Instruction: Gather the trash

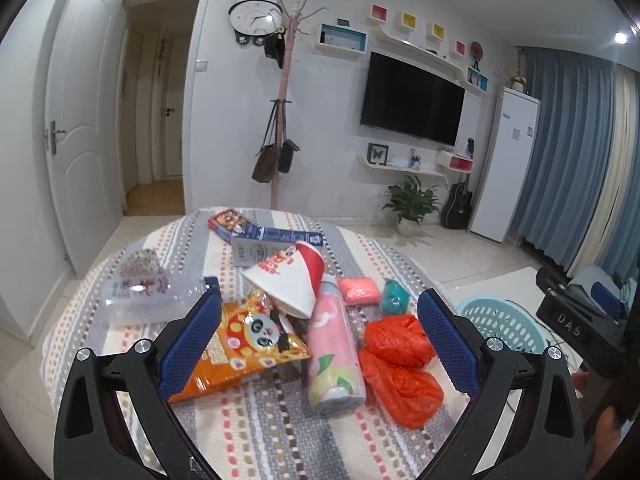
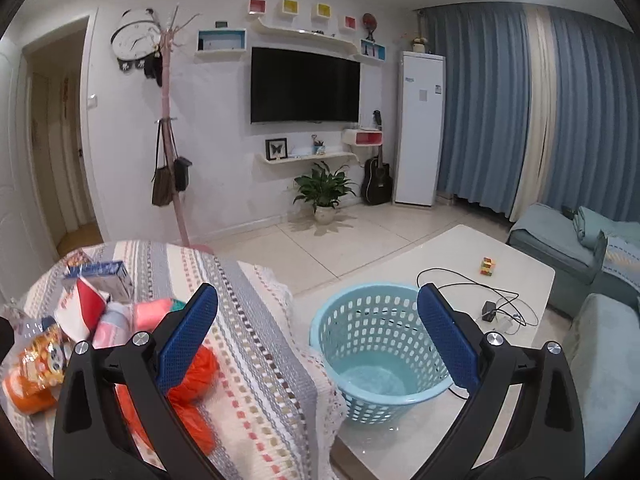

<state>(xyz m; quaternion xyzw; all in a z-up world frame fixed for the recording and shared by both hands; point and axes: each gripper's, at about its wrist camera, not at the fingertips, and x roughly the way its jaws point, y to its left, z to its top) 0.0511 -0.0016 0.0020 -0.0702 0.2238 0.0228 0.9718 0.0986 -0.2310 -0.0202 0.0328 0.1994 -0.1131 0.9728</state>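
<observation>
My left gripper (image 1: 320, 316) is open and empty above a pile of trash on the striped table (image 1: 256, 432): an orange panda snack bag (image 1: 248, 344), a pink bottle (image 1: 334, 352), an orange plastic bag (image 1: 400, 364), a red-and-white paper cup (image 1: 292, 276), a clear plastic bottle (image 1: 148, 296), a pink pack (image 1: 358, 290) and a teal wad (image 1: 394, 298). My right gripper (image 2: 318, 312) is open and empty above the table's right edge, with the light blue basket (image 2: 376, 352) between its fingers in view. The orange bag (image 2: 196, 376) lies by its left finger.
Blue and white boxes (image 1: 276, 240) lie at the table's far side. The basket stands on a low white table (image 2: 472, 256) with a cable, an adapter (image 2: 490, 310) and a small colourful cube (image 2: 487, 266). A sofa (image 2: 580, 248) is at the right. A coat rack (image 1: 280, 128) stands behind.
</observation>
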